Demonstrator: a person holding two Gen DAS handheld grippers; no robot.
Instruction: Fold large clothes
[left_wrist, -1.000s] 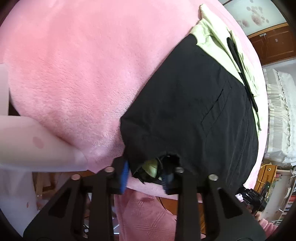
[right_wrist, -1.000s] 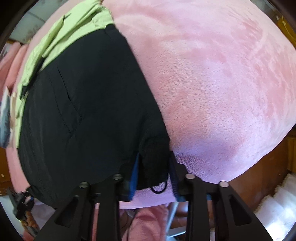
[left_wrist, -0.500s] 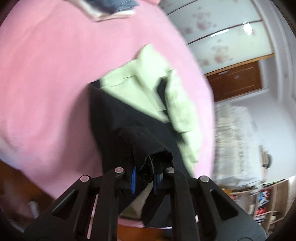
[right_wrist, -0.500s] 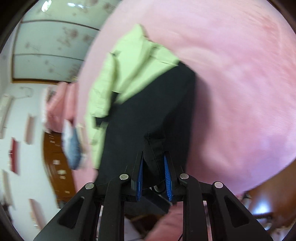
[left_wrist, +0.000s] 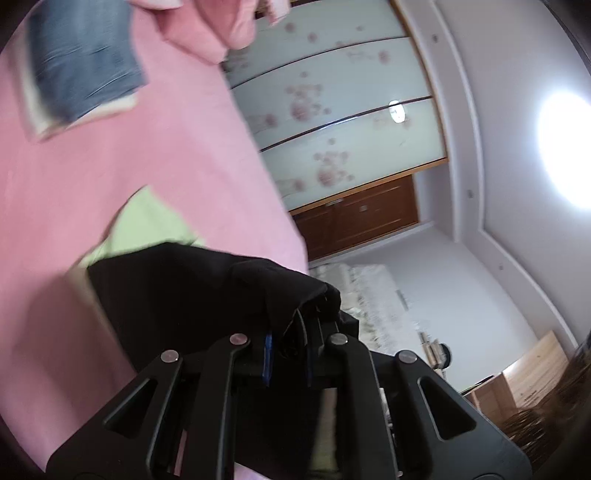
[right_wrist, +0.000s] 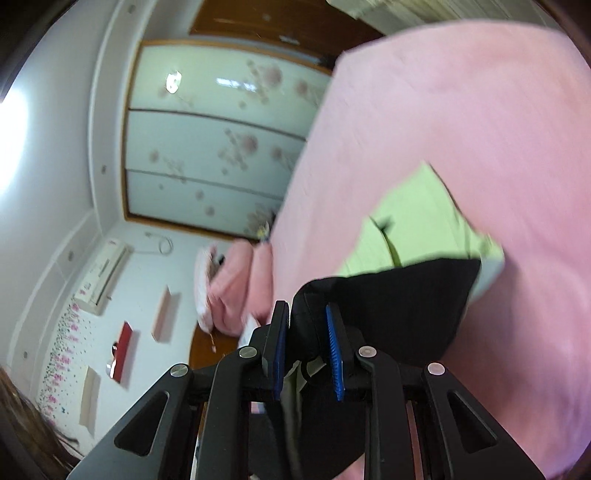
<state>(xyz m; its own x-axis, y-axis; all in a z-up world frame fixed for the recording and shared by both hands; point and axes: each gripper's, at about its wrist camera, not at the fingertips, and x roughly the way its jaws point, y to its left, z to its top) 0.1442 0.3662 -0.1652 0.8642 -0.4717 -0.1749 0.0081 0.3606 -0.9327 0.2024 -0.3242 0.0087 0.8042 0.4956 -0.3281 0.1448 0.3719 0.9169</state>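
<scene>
Both my left gripper (left_wrist: 288, 356) and right gripper (right_wrist: 306, 354) clench the black jacket's hem (left_wrist: 207, 291), lifted mid-fold; next I carry it toward the green collar (right_wrist: 417, 229) at centre frame.

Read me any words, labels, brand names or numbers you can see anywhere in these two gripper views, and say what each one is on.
No readable text in either view.
Wardrobe doors: a pink flower pattern only, no lettering.
Air conditioner on the wall: any marking is too small and blurred to read.
Black and green garment, clamped in the left gripper and the right gripper: no label showing.
Folded denim on the pink blanket: blurred, no tag legible.
</scene>
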